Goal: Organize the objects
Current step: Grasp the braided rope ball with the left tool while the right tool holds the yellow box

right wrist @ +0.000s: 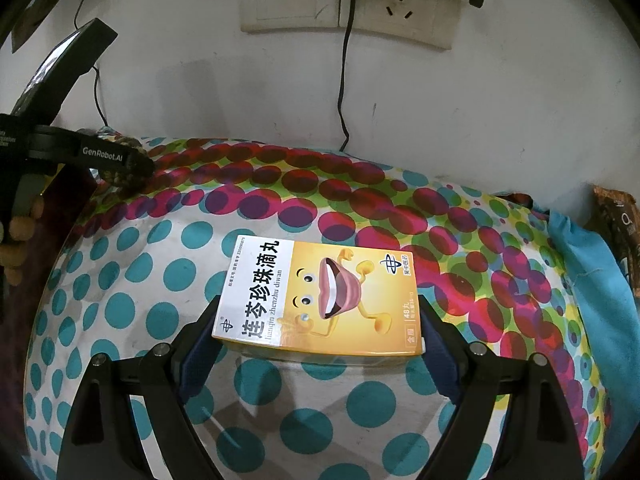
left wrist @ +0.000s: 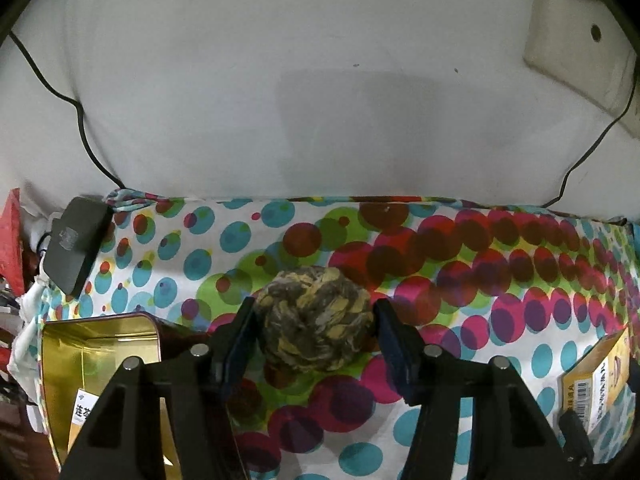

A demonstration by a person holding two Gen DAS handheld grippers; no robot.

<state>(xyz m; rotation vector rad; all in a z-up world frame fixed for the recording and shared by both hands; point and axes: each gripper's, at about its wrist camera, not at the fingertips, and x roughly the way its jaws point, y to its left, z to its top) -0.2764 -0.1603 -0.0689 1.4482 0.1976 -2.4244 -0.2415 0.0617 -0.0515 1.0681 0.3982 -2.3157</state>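
In the left wrist view my left gripper (left wrist: 314, 312) is shut on a brown-and-yellow ball of pressed tea leaves (left wrist: 314, 318), held just above the dotted cloth. An open gold tin (left wrist: 100, 344) stands at the lower left beside it. In the right wrist view my right gripper (right wrist: 318, 320) is shut on a yellow medicine box (right wrist: 320, 300) with a cartoon mouth, its fingers pressing both short sides above the cloth. The left gripper (right wrist: 116, 160) shows at the far left of this view, with the tea ball mostly hidden behind it.
A colourful dotted cloth (left wrist: 500, 280) covers the table against a white wall. A black flat device (left wrist: 76, 244) lies at the back left. Wall sockets (right wrist: 344, 0) with black cables hang above. A blue cloth (right wrist: 592, 264) and a brown packet (right wrist: 616, 216) lie at the right edge.
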